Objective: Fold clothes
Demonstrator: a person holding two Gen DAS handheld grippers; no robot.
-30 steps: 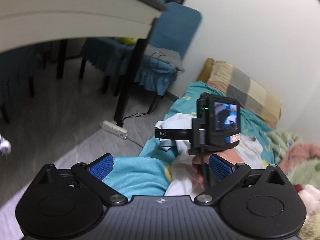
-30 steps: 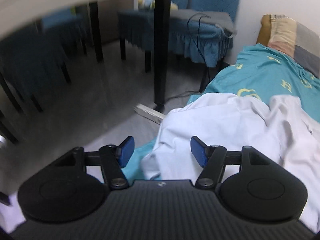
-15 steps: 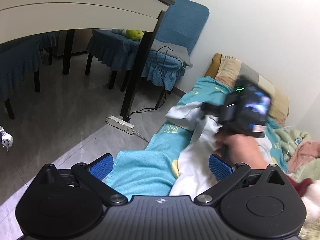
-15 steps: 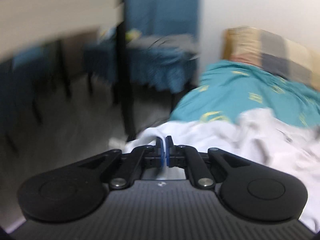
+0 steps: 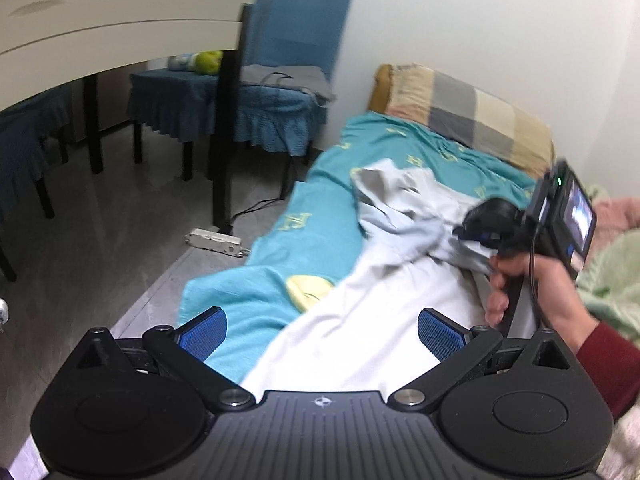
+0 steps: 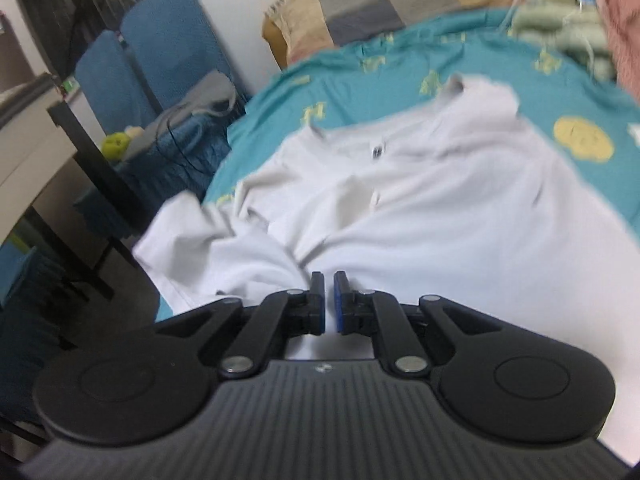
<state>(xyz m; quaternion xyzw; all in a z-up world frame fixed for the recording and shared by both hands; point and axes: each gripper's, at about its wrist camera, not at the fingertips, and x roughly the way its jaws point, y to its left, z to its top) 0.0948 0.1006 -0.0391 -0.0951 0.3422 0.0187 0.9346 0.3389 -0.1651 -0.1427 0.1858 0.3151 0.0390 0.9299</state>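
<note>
Left wrist view: the left tongs are held wide open, blue pads well apart, nothing between them. Below and ahead, a white shirt is spread over a teal bedsheet on the bed. The shirt's far end is seen bunched and lifted at the right, where the right tongs are pinched on it. A hand is wrapped around that tool's grip; a dark red sleeve is seen behind it.

Right wrist view: the right tongs are closed nearly together, with a fold of white cloth clamped between the pads (the gap is narrow and filled by fabric). The shirt is seen lying collar-up toward the far side of the bed, buttons visible down its front, one sleeve trailing toward the bed's edge. Motion blur is noted along the cloth edges.

A checked pillow is set against the wall at the bed's head. A blue-covered chair and a table with a black leg are seen beside the bed, a power strip on the floor.
</note>
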